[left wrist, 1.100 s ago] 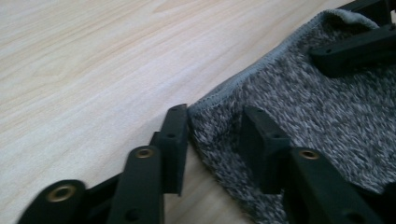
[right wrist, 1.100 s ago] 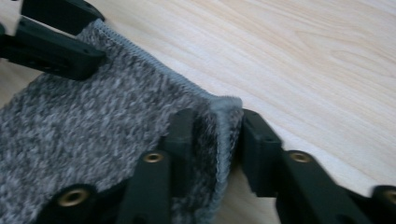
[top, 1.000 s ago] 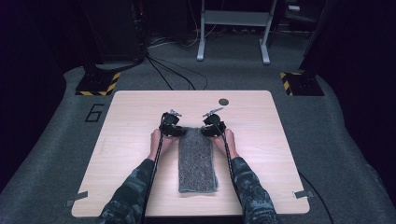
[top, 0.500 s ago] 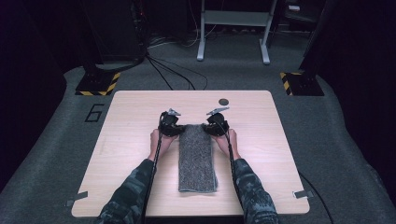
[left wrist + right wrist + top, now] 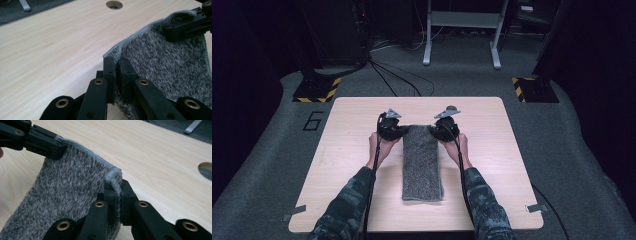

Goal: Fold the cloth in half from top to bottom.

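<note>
Towel corners pinched, far end lifted off tabletop.
Grey terry towel, folded long and narrow, long axis 12 to 6 on pale wood-grain table; left gripper and right gripper each clamped on a stitched far corner, rest trailing toward 6.

Towel corners – each lost between closed jaws in the two gripper views, only the hem showing above. Towel's near end cut off by both views' bottom edges. Table hole cut by the right edge – its depth unreadable
</note>
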{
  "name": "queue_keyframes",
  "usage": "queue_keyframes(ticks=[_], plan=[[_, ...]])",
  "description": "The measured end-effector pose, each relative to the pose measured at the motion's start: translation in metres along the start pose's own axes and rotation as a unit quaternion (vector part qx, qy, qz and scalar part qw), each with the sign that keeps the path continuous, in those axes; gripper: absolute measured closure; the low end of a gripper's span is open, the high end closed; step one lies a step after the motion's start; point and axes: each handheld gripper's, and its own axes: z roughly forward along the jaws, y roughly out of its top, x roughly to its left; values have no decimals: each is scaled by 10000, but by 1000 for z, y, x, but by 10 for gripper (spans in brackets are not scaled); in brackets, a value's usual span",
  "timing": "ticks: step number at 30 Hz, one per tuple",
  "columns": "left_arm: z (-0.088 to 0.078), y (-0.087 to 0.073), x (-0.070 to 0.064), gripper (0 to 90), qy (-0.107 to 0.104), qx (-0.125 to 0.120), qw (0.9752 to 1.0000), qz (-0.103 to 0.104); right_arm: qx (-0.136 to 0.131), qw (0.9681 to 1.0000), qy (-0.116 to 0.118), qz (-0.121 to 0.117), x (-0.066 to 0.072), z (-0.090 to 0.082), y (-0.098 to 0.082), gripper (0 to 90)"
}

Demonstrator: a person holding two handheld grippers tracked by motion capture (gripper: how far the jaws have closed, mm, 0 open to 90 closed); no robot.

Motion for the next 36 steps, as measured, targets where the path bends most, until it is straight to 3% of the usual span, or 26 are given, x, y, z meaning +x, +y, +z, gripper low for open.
queue_keyframes(ticks=[9,19,27,36], plan=[[-12,19,0,852,23,-258,9995,156,-321,9994,-99,-128,-1,-16,14,866],[-20,29,-1,852,54,-435,9987,255,-526,9982,-171,-226,-3,-23,25,865],[-24,27,1,852,-34,-542,9984,181,-623,9977,-122,-257,-1,-26,27,865],[-31,8,-10,851,-259,-500,9980,285,-698,9971,14,-290,5,-34,9,863]])
